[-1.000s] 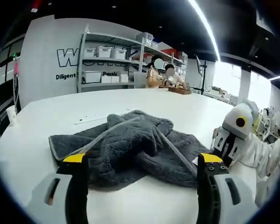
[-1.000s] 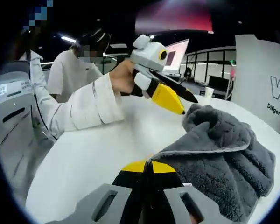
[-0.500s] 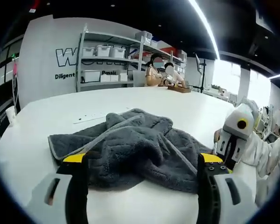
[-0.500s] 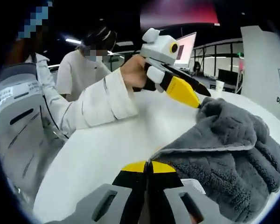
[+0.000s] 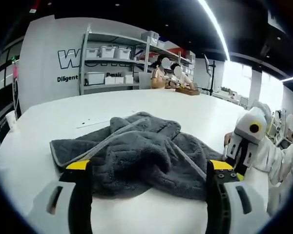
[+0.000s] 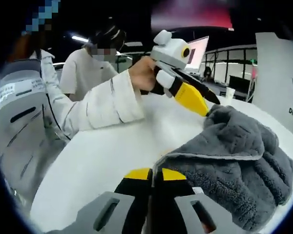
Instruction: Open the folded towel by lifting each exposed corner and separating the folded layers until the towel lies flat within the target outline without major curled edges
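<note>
A grey towel (image 5: 136,153) is seen crumpled in a heap on the white counter (image 5: 49,122), its layers bunched and one pale-edged corner spread out flat. The left gripper (image 5: 149,170) is held with its jaws released and spread wide at the towel's near edge, nothing between them. In the right gripper view, the right gripper (image 6: 152,171) is seen with jaws clenched on the towel's hemmed edge (image 6: 210,157). The left gripper (image 6: 205,100) is held there by a hand (image 6: 142,74) in a white sleeve (image 6: 90,105).
</note>
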The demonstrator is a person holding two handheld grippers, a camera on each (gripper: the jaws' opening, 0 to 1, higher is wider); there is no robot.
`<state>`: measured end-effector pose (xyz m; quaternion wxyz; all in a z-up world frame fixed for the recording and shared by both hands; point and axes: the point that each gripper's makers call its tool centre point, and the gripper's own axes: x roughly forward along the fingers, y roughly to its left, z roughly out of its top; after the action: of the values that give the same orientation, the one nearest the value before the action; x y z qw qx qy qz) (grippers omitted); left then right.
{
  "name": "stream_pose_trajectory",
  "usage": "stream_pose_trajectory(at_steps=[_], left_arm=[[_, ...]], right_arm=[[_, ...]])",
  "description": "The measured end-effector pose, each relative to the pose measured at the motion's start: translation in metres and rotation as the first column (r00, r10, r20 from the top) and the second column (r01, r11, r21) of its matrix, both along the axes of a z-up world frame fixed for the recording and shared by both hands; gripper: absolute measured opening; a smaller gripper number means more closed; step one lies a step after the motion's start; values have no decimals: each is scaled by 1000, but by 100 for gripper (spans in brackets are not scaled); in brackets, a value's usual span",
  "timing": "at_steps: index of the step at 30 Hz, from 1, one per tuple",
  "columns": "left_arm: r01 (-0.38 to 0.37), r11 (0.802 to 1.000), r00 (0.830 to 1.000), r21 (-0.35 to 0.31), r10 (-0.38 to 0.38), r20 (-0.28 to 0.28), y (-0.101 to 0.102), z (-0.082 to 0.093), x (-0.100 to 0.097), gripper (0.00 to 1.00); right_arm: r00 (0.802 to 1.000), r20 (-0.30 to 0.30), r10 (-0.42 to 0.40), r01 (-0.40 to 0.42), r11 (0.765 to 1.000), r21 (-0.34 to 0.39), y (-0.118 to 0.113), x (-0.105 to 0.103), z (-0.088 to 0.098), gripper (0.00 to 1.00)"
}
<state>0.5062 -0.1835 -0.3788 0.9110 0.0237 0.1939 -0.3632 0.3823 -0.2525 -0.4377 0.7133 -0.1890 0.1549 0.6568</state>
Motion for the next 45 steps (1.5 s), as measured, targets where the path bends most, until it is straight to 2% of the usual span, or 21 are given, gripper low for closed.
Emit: stream_pose_trajectory(at_steps=[2, 5, 9, 13, 14, 17, 20, 25, 31, 36, 38, 45], left_arm=[[1, 1000, 1000, 0, -1, 0, 0, 0, 0, 96], [2, 1000, 1000, 0, -2, -1, 0, 0, 0, 96], [5, 1000, 1000, 0, -5, 0, -1, 0, -1, 96], [5, 1000, 1000, 3, -5, 1, -1, 0, -1, 96], [5, 1000, 1000, 2, -5, 1, -1, 0, -1, 96], [7, 1000, 1000, 5, -7, 0, -1, 0, -1, 96], [8, 1000, 1000, 8, -8, 0, -2, 0, -1, 96], [13, 1000, 1000, 12, -13, 0, -2, 0, -2, 96], [12, 1000, 1000, 14, -12, 4, -2, 1, -2, 96], [18, 1000, 1000, 17, -18, 13, -4, 2, -2, 96], [28, 999, 999, 22, -28, 19, -5, 3, -4, 96], [47, 998, 997, 32, -49, 53, -10, 10, -8, 95]], right_arm=[[1000, 9, -19, 19, 1000, -6, -3, 4, 0, 21], [998, 27, -52, 52, 999, 3, -6, 12, 3, 27], [990, 28, -137, 136, 990, 48, -10, 27, 14, 58], [982, 46, -183, 179, 981, 68, -14, 36, 20, 65], [974, 54, -221, 217, 974, 70, -18, 43, 21, 69], [966, 51, -254, 248, 964, 101, -23, 49, 28, 84], [952, 55, -302, 293, 947, 135, -29, 58, 38, 85], [925, 64, -374, 362, 921, 142, -41, 71, 41, 98], [896, 80, -437, 425, 895, 132, -56, 83, 42, 99], [844, 75, -531, 514, 840, 173, -78, 98, 54, 99], [829, 74, -554, 534, 825, 183, -86, 101, 57, 99], [818, 71, -570, 552, 814, 179, -97, 102, 57, 99]])
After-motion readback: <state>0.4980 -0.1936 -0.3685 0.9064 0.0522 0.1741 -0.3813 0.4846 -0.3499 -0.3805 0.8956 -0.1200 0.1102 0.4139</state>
